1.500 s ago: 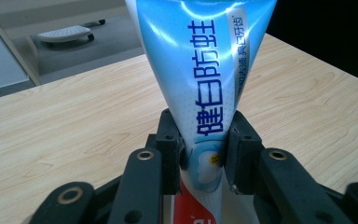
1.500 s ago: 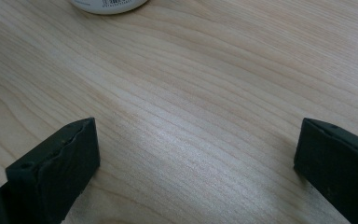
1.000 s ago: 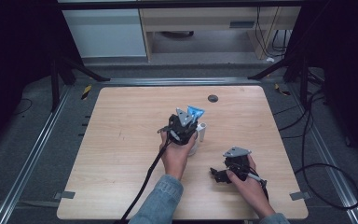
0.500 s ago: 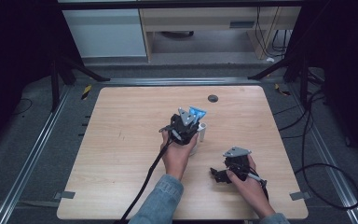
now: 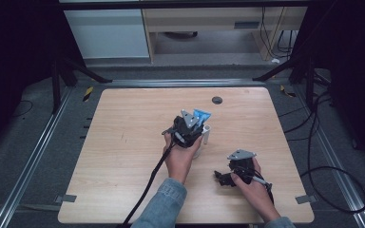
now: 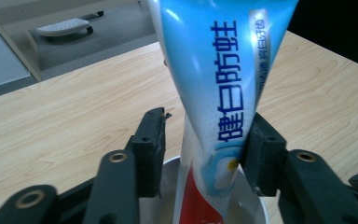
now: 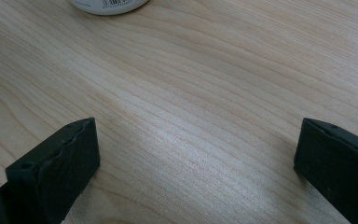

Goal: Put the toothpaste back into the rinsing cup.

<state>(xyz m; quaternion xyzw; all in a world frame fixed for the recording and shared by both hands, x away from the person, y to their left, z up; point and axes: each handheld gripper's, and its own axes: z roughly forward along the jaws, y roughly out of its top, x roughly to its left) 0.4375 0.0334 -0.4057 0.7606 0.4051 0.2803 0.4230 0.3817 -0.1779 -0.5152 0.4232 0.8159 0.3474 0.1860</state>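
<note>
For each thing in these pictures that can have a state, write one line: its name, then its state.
Toothpaste tube: upright, lower end inside the cup.
White cup: upright on the table, holding the tube.
Left gripper: jaws apart around the tube; one jaw touches it, the other stands clear.
Right gripper: open, nothing between its jaws, low over the table.

Bare table (image 5: 123, 142) — cup (image 5: 203, 135) mid-table

Toothpaste tube (image 6: 223, 93) between the black left gripper (image 6: 200, 154) jaws: blue-and-white, dark blue lettering, red base. White cup (image 6: 242, 210) beneath. Light woodgrain table (image 7: 205, 93) under the black right gripper (image 7: 196, 158).
</note>
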